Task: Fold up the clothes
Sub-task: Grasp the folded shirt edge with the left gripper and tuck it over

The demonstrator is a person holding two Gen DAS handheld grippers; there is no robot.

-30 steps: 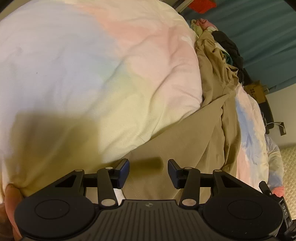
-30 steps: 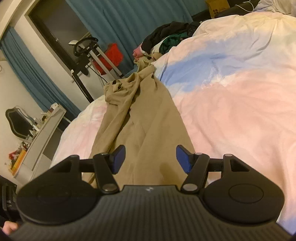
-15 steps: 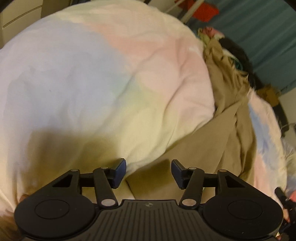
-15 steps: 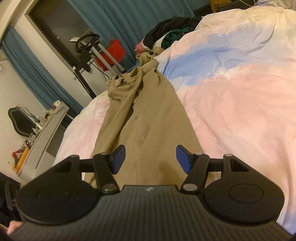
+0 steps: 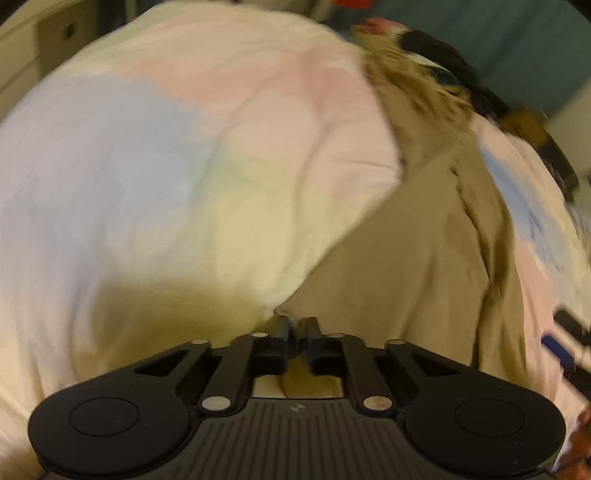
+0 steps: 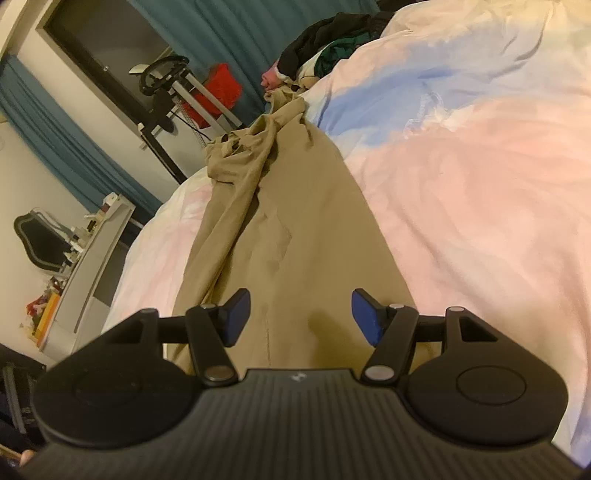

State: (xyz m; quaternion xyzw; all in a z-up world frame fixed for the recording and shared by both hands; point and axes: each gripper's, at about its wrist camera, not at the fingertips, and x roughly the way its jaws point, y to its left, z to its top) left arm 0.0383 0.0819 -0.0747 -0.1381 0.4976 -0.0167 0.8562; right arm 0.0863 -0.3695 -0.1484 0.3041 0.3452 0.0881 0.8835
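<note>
— Trousers [image 5: 406,258], tan, stretch along the pastel duvet [image 5: 166,166]; what changed?
— Left gripper [image 5: 297,328], spread wide half a second ago, has snapped closed on their near corner.
— And the other camera?
— Right gripper [image 6: 299,314] hangs wide apart above the cloth; clothes pile [image 6: 317,55] at twelve o'clock, desk [image 6: 88,251] at nine.

You see plain khaki-tan cloth trousers [image 6: 306,236] on a soft duvet [image 6: 480,192] blotched pastel pink, blue and pale yellow (no print). Teal pleated curtains [image 6: 229,33] hang behind; the black gripper's pads [image 6: 236,312] are blue.
</note>
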